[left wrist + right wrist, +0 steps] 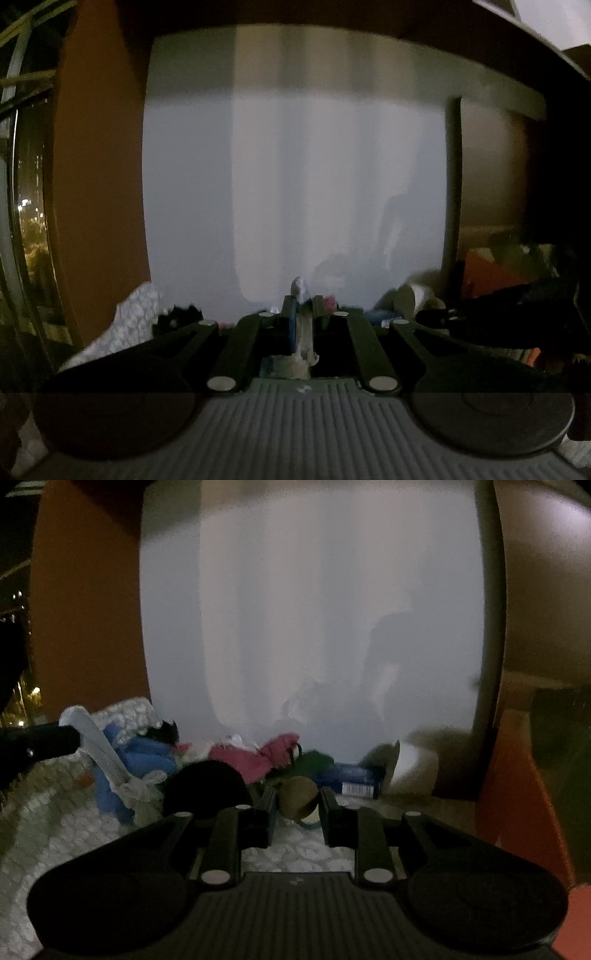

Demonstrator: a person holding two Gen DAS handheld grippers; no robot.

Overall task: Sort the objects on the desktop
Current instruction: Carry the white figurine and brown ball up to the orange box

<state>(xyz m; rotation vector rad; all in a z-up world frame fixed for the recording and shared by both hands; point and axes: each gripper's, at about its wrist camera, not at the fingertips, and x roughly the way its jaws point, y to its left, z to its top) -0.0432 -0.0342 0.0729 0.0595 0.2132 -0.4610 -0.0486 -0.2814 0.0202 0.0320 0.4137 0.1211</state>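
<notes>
A: White cloth (303,325) sits pinched between the jaws of the left tool (303,314), which are drawn close on it. Its top pokes above the fingertips and the rest trails back toward the camera.

B: And from the right side?

A: The right tool (298,805) has its jaws apart around a brownish ball (298,796). I cannot tell whether the pads touch it. The ball lies on a white knitted mat (74,830).

B: What else lies near?

A: Beyond the ball, a pink cloth (255,757), a blue box (351,777) to its right, and a roll of tape (399,768) past that. To the left, a blue cloth (147,757) and a black round thing (205,786), just beside the right tool's left finger. All of it is dim and blurred.
</notes>
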